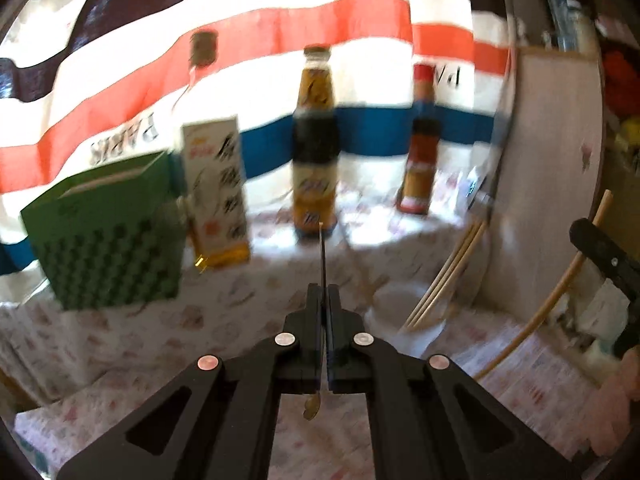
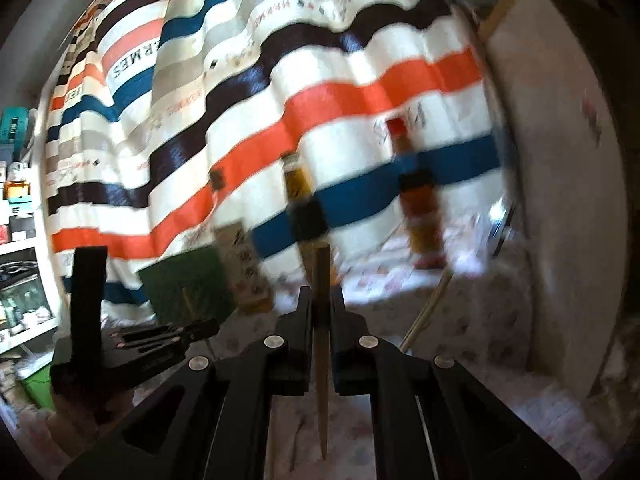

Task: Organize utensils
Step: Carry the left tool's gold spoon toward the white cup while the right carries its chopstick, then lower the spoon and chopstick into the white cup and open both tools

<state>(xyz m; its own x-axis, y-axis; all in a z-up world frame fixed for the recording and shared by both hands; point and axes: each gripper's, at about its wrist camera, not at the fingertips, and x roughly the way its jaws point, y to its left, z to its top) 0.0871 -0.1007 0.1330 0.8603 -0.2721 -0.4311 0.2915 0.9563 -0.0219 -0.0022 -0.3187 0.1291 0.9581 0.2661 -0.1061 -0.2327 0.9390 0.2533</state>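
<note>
**Asker:** Nearest the left camera, what do you see?

**Describer:** Black two-finger tongs, the left gripper (image 1: 324, 294), clenched on a thin metal utensil seen edge-on (image 1: 322, 252). Its slim stem sticks up past the fingertips, and a small brass-coloured end hangs below the fingers. I cannot tell what kind of utensil it is.

**Asker:** And the right one?

**Describer:** The right gripper (image 2: 321, 300) is clamped on a pale wooden chopstick (image 2: 321, 344), which stands upright between the fingers and runs above and below them.

**Asker:** Where do the other utensils sit?

**Describer:** In the left view, a clear plastic cup (image 1: 404, 320) stands on the floral-print tablecloth (image 1: 100, 340), just right of the gripper, with several wooden chopsticks (image 1: 444, 276) leaning in it.

**Asker:** What lies behind?

**Describer:** A green perforated box (image 1: 104, 236) stands at the left. Beside it is a clear bottle of amber liquid with a white label (image 1: 218, 192), then a dark sauce bottle with a yellow label (image 1: 314, 140), then a red-capped sauce bottle (image 1: 420, 140). A striped curtain in red, white, blue and black (image 1: 260, 32) hangs behind them. The pictures are blurred.
</note>
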